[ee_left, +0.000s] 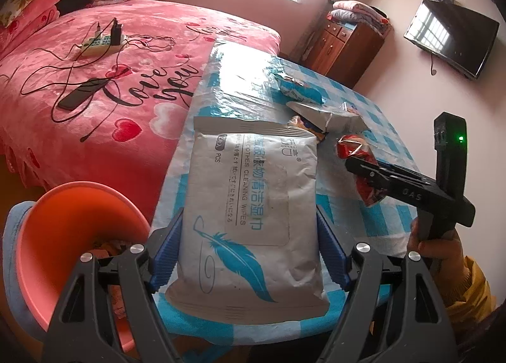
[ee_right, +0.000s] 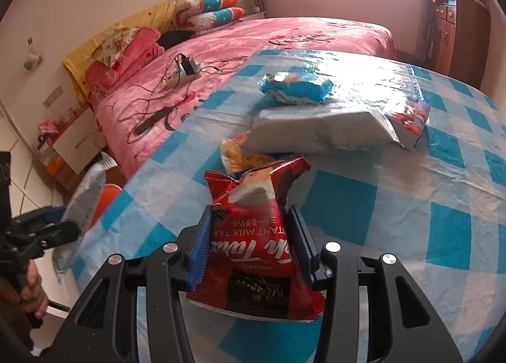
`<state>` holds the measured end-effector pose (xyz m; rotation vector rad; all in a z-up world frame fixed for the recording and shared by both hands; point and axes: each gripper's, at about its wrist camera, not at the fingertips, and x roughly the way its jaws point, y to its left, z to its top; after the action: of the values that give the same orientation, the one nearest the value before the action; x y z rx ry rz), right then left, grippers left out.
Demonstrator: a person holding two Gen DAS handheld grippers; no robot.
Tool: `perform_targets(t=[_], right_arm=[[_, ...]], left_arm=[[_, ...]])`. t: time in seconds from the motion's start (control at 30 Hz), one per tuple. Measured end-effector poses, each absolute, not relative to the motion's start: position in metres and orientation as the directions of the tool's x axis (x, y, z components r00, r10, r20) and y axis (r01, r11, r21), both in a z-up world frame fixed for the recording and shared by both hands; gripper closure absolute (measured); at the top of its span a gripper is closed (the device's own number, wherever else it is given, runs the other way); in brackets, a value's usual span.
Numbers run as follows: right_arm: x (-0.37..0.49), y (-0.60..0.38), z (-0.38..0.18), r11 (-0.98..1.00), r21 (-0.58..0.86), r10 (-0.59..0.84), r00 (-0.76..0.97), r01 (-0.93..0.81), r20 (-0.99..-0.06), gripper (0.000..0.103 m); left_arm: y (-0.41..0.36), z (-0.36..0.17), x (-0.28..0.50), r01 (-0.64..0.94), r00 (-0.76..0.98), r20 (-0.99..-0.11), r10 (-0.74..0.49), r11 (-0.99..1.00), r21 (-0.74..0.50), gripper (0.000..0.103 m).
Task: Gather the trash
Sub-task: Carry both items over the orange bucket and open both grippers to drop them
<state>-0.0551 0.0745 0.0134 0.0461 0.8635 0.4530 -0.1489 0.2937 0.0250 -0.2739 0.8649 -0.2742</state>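
My left gripper (ee_left: 249, 236) is shut on a white wipes pack (ee_left: 253, 189) with a blue feather print, held by its sides over the table's left edge. An orange bin (ee_left: 72, 227) stands just to its lower left. My right gripper (ee_right: 249, 214) has both blue pads pressed on a red instant milk tea packet (ee_right: 253, 243), held upright just above the blue-checked table (ee_right: 411, 205). In the left wrist view that right gripper (ee_left: 373, 173) is on the right, clamping the red packet (ee_left: 357, 148). In the right wrist view the left gripper (ee_right: 68, 231) holds the wipes pack (ee_right: 85, 198) at the left edge.
More trash lies on the table: a blue snack packet (ee_right: 294, 86), a white crumpled bag (ee_right: 322, 132) and a yellow wrapper (ee_right: 240, 154). A pink bed (ee_left: 95, 94) with a power strip and cables stands beside the table. A wooden cabinet (ee_left: 344, 43) stands farther back.
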Motion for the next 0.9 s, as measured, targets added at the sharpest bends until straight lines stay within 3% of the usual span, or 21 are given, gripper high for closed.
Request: perform_targets(t=[0.43,0.9], right_arm=[[-0.059,0.131,0.048,0.794,0.378,0.593,0.469,-0.477,-0.655,0.055],[-0.077,0.268,0.048,0.606,0.433,0.72,0.229,-0.668,-0.655,0.054]], left_arm=[[0.342,0.026,-0.164,0.024,0.658,-0.7,-0.277,0.937,-0.348,0.026],[0.436,-0.016,-0.188,-0.283,0.643,-0.762,-0.081,0.899,-0.334,0.026]])
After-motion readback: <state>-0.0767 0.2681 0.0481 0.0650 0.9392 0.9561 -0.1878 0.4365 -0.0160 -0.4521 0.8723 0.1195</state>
